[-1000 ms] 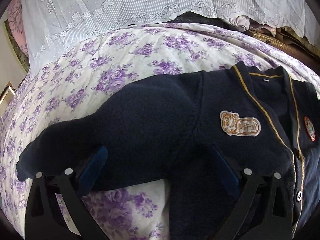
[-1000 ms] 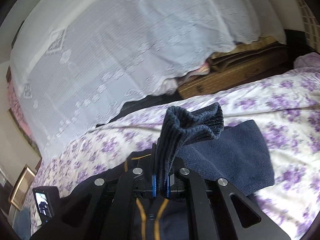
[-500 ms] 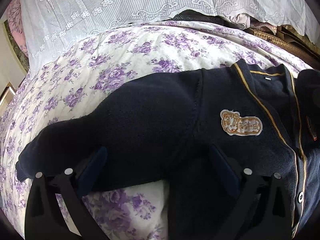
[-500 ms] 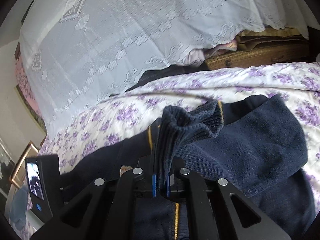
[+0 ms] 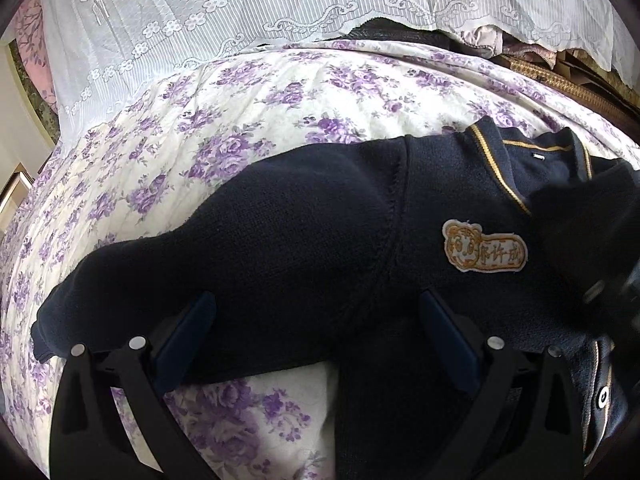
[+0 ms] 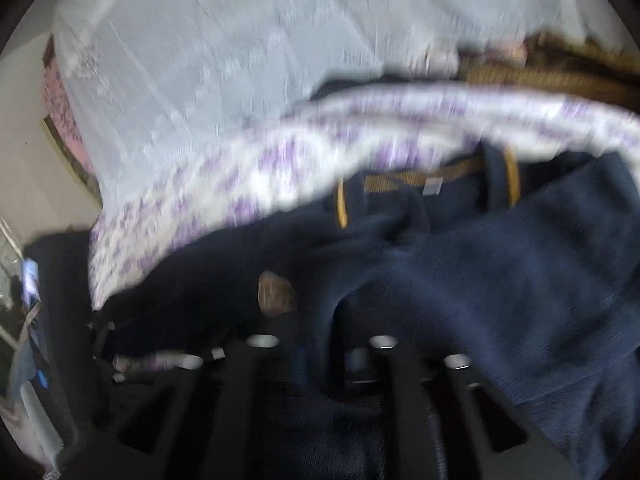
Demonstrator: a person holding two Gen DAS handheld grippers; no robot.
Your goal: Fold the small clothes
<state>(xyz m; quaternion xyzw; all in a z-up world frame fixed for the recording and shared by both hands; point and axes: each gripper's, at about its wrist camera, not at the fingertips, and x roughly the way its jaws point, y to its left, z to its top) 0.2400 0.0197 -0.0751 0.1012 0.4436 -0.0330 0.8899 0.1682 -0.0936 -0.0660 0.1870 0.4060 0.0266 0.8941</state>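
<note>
A small navy knit cardigan (image 5: 320, 240) with gold piping and an embroidered chest patch (image 5: 484, 251) lies on the floral bedspread (image 5: 240, 120). Its left sleeve (image 5: 180, 280) stretches out to the left. My left gripper (image 5: 316, 336) is open, its blue pads (image 5: 188, 336) either side of the armpit area, low over the cloth. In the blurred right wrist view my right gripper (image 6: 324, 360) is shut on the right sleeve (image 6: 500, 300), which is drawn across the cardigan's front (image 6: 280, 280). The right sleeve also shows dark at the right edge of the left wrist view (image 5: 592, 232).
A white lace cloth (image 5: 280, 8) hangs behind the bed. Wooden furniture (image 5: 580, 76) stands at the back right. The left gripper's body and phone (image 6: 32, 292) show at the left edge of the right wrist view.
My right gripper has swung down and left, carrying the right sleeve over the cardigan's front; its view is now blurred. The left gripper has barely moved.
</note>
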